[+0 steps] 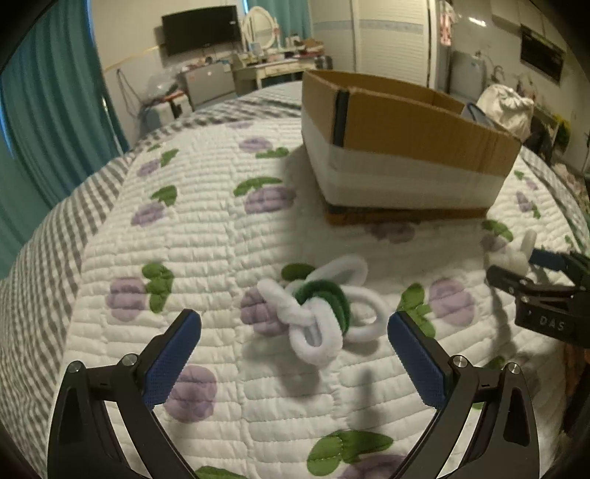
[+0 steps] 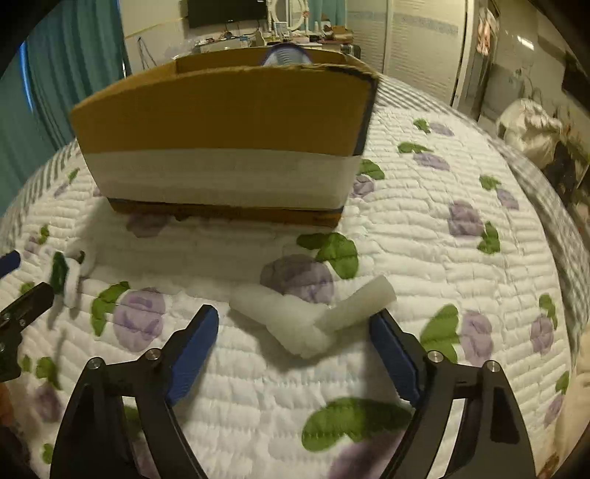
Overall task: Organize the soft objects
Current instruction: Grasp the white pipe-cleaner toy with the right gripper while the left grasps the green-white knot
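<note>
One fuzzy flower (image 1: 320, 313) was seen lying between the wide-apart fingers of the left gripper (image 1: 295, 361). One white foam piece (image 2: 313, 317) lay between the spread fingers of the right gripper (image 2: 293, 353). One box (image 2: 225, 147) sat at 12 o'clock on the flowered quilt (image 2: 424, 258). One TV (image 1: 201, 29) hung at 11 o'clock.

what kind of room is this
Most likely a bedroom: the work surface is a bed with a quilt, with a wall TV and a dressing table with an oval mirror behind.

Teal curtains (image 1: 48, 110) left; wall TV (image 1: 201, 29); cluttered desk (image 1: 273, 68); white wardrobe (image 1: 391, 40).
</note>
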{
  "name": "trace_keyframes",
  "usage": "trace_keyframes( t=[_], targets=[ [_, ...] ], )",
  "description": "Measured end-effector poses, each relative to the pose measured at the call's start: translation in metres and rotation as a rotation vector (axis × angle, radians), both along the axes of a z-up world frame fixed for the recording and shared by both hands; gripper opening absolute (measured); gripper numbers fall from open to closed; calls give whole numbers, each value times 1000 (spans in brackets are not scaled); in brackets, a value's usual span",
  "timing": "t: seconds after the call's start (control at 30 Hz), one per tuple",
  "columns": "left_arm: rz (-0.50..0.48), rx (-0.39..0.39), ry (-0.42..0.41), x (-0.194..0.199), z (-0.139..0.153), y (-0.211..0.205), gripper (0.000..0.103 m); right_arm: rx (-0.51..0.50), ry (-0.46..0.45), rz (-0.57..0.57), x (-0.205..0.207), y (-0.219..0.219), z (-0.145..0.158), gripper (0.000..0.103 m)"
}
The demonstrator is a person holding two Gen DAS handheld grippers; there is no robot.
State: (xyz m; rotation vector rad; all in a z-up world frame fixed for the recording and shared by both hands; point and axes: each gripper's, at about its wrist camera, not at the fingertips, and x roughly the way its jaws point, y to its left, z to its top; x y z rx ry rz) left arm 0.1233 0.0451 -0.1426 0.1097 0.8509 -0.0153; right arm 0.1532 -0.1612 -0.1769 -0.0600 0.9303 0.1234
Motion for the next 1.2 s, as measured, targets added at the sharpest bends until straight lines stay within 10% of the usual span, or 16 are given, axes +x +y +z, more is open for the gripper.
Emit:
trace_keyframes(
  t=[0.33, 0.57, 0.77, 1.2],
  targets=[
    [-8, -62, 32, 3, -16, 1, 102, -63, -15, 29, 7, 7, -5, 35],
    [-14, -67, -4, 14, -13, 1, 100, -5, -23, 10, 4, -2, 1, 33],
    [-43, -127, 22, 27, -21, 5, 73, -10, -44, 25, -2, 6, 9, 32],
    [-59, -183, 8, 9, -3, 4, 49, 13, -87, 62, -13, 13, 31, 33]
  ],
)
